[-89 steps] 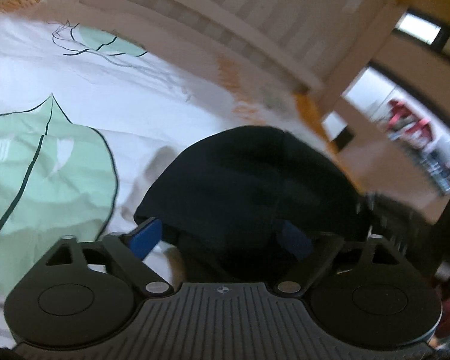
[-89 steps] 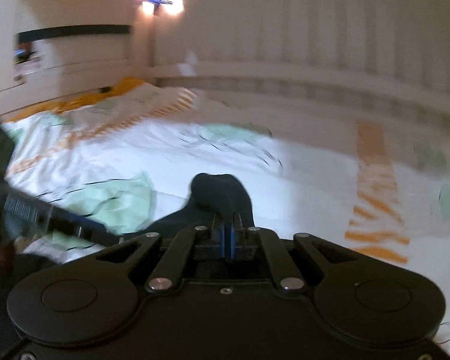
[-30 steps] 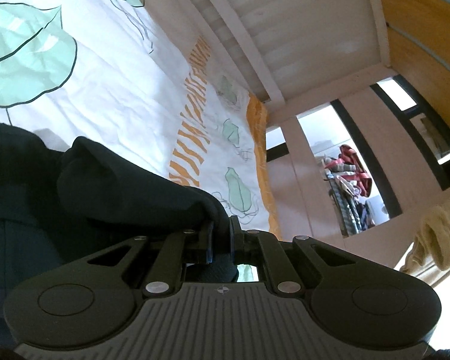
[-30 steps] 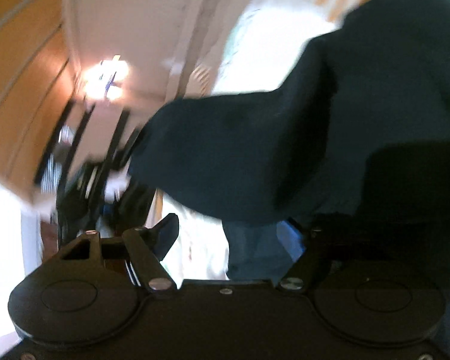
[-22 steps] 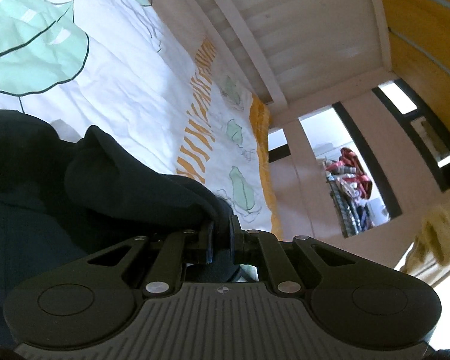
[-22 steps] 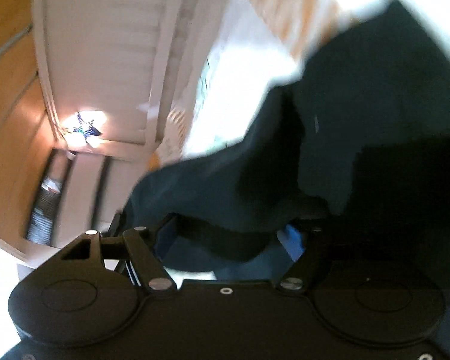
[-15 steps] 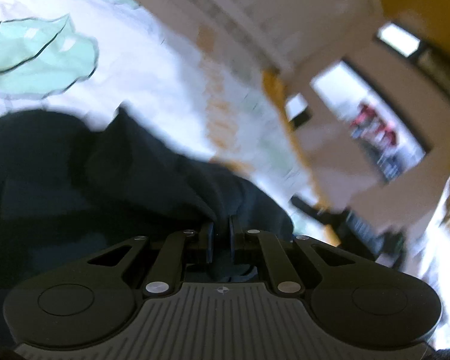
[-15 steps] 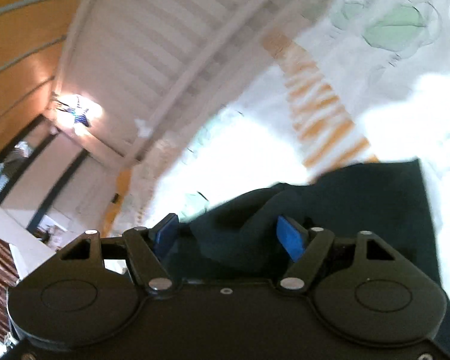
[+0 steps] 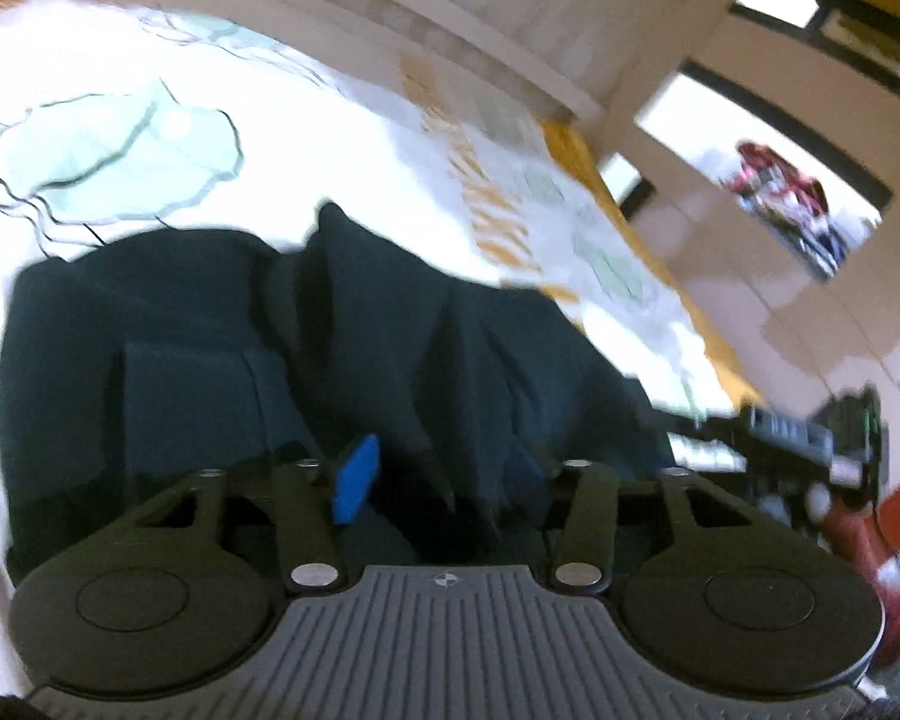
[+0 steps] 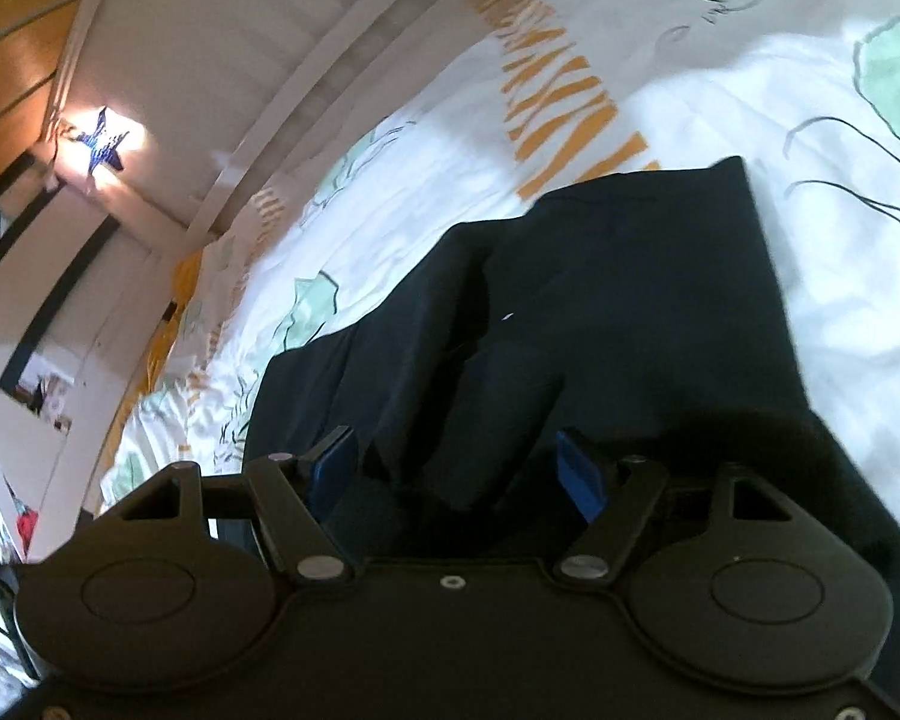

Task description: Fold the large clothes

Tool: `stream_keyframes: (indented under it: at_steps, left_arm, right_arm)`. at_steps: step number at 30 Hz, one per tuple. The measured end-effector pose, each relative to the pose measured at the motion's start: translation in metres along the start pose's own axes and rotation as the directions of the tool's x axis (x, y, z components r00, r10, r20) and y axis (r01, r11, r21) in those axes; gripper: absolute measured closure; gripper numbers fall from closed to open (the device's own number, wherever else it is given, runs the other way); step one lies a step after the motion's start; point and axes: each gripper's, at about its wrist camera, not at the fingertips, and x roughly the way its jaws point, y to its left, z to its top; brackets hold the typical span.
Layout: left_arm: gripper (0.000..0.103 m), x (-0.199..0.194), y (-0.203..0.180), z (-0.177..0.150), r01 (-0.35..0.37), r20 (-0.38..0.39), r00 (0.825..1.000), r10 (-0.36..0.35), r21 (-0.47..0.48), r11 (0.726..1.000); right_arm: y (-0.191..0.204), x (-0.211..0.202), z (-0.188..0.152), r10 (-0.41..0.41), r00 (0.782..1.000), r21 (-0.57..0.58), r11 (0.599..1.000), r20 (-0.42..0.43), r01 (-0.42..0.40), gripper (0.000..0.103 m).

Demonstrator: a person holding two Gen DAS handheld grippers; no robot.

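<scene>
**Dark garment between both sets of fingers**

While the left gripper (image 9: 438, 474) spreads its jaws, a ridge of the garment (image 9: 222, 330) stands between the blue pads without being pressed. It lies bunched on the bedsheet (image 9: 330, 144), stretching away ahead of the fingers (image 9: 357, 477). Over at the right gripper (image 10: 456, 474), the jaws stand wide, and a fold of the same cloth rises in the gap, clamped by neither pad.

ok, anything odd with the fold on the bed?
The dark navy garment lies bunched, not flat: a raised ridge runs up its middle and its near part is rumpled. It rests on the white leaf-print bedspread. No damage shows.
</scene>
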Motion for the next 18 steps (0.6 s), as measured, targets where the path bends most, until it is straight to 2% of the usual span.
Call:
stream_keyframes:
  at_steps: [3, 6, 8, 10, 13, 15, 17, 18]
  left_arm:
    - [0.052, 0.010, 0.012, 0.007, -0.007, 0.010, 1.000, 0.008, -0.093, 0.996]
    - [0.052, 0.021, 0.020, 0.011, -0.037, 0.007, 0.999, 0.038, -0.135, 0.990]
    - [0.052, 0.027, 0.020, 0.012, -0.046, -0.003, 0.999, 0.046, -0.142, 0.989]
    - [0.052, 0.031, 0.015, 0.012, -0.041, -0.010, 0.999, 0.040, -0.140, 0.989]
    - [0.052, 0.034, 0.010, 0.008, -0.029, -0.014, 1.000, 0.028, -0.098, 0.995]
    - [0.052, 0.037, 0.009, 0.002, -0.048, -0.026, 0.999, 0.046, -0.074, 0.996]
    - [0.052, 0.039, 0.013, -0.003, -0.065, -0.035, 0.997, 0.062, -0.077, 0.995]
    - [0.052, 0.037, 0.014, -0.006, -0.076, -0.035, 0.997, 0.074, -0.071, 0.995]
  right_arm:
    - [0.003, 0.008, -0.001, -0.001, 1.000, 0.003, 1.000, -0.009, 0.001, 0.027]
    - [0.005, 0.014, 0.003, -0.010, 1.000, 0.002, 1.000, 0.003, 0.010, 0.028]
    - [0.009, 0.017, 0.008, -0.041, 0.999, -0.036, 0.998, 0.002, 0.041, 0.041]
    - [0.020, 0.019, 0.013, -0.079, 0.997, -0.150, 0.986, 0.008, 0.079, 0.076]
    - [0.038, 0.005, 0.016, -0.054, 0.995, -0.366, 0.927, 0.083, 0.081, 0.080]
    - [0.030, 0.002, 0.018, -0.071, 0.992, -0.359, 0.928, 0.106, 0.105, 0.080]
    - [0.011, 0.010, 0.021, -0.167, 0.981, -0.302, 0.935, 0.094, 0.188, 0.072]
    - [0.002, 0.015, 0.019, -0.218, 0.972, -0.296, 0.926, 0.089, 0.235, 0.058]
